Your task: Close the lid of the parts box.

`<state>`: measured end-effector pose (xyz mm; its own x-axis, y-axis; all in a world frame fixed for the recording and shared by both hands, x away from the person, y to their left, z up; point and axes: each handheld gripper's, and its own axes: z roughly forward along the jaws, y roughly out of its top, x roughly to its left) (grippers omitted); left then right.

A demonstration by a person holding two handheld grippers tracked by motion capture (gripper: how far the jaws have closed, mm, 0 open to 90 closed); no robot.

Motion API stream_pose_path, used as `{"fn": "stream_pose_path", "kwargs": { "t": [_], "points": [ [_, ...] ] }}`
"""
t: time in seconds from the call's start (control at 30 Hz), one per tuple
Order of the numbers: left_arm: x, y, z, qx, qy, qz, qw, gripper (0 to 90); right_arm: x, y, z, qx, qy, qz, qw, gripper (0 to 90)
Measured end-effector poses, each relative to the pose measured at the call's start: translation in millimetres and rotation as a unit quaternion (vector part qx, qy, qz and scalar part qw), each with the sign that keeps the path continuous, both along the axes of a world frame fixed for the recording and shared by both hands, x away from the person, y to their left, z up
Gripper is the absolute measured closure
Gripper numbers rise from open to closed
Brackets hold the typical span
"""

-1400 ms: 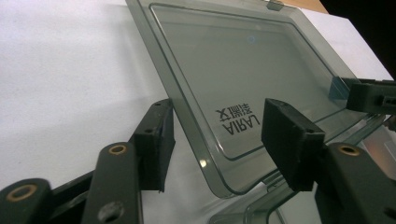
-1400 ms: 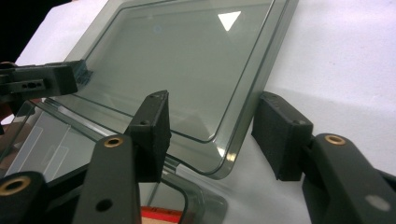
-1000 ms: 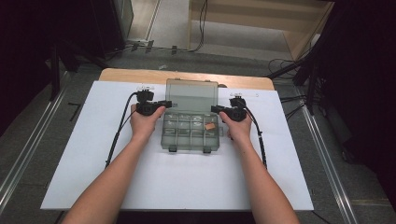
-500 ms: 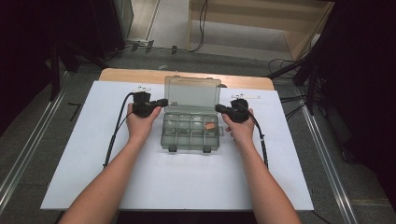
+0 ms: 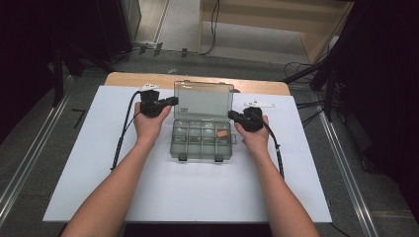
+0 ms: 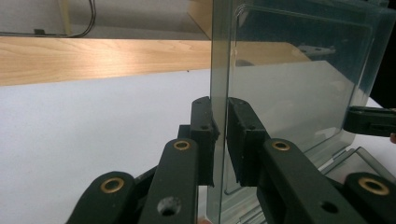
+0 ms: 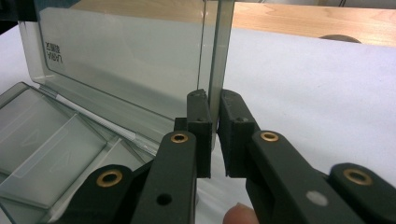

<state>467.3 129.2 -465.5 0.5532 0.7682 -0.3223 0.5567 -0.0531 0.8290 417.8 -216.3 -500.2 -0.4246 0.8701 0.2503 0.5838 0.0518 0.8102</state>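
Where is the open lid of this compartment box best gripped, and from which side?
By its two side edges, one gripper from each side. The lid stands upright behind the box base, so its thin side walls stick out free. The left gripper and right gripper each pinch one such edge, jaws straddling the wall; that looks like a balanced hold.

Open organizer box (image 5: 202, 133), grippers flanking its lid (image 5: 203, 100)

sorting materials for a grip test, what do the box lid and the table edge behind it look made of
Lid: seemingly clear, grey-tinted hard plastic, glossy; the white sheet shows through it and its moulded rim keeps shape between the jaws of both grippers. Table edge: looks like light wood or wood laminate, with visible grain and a soft sheen.
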Motion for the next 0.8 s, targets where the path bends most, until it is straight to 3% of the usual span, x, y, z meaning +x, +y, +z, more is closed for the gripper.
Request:
{"fn": "stream_pose_path", "kwargs": {
  "t": [0.13,0.2,0.3,0.43,0.5,0.8],
  "points": [
    [-2.8,-0.2,-0.1,0.004,-0.011,0.001,0.9999,83.3,0.7,0.6,0.9,0.004,0.009,-0.006,0.9999,81.4],
    [-4.2,0.5,-0.5,0.008,-0.019,-0.001,0.9998,83.6,1.8,0.1,1.6,0.005,0.016,-0.014,0.9998,73.4],
    [-5.8,0.7,-0.8,0.007,-0.023,-0.002,0.9997,83.7,3.4,-3.4,4.4,0.025,0.014,-0.012,0.9995,70.4],
    [-7.2,1.4,-2.2,0.006,-0.030,-0.002,0.9995,83.9,5.8,-4.5,18.4,0.044,-0.002,-0.016,0.9989,70.5],
    [-8.0,1.1,-2.7,0.005,-0.034,-0.001,0.9994,83.9,8.8,-3.7,25.4,0.040,-0.005,-0.017,0.9991,71.2],
    [-10.2,2.1,-3.8,0.006,-0.046,-0.005,0.9989,84.1,19.2,-3.4,37.2,0.037,0.006,-0.033,0.9987,76.3]
  ]
}}
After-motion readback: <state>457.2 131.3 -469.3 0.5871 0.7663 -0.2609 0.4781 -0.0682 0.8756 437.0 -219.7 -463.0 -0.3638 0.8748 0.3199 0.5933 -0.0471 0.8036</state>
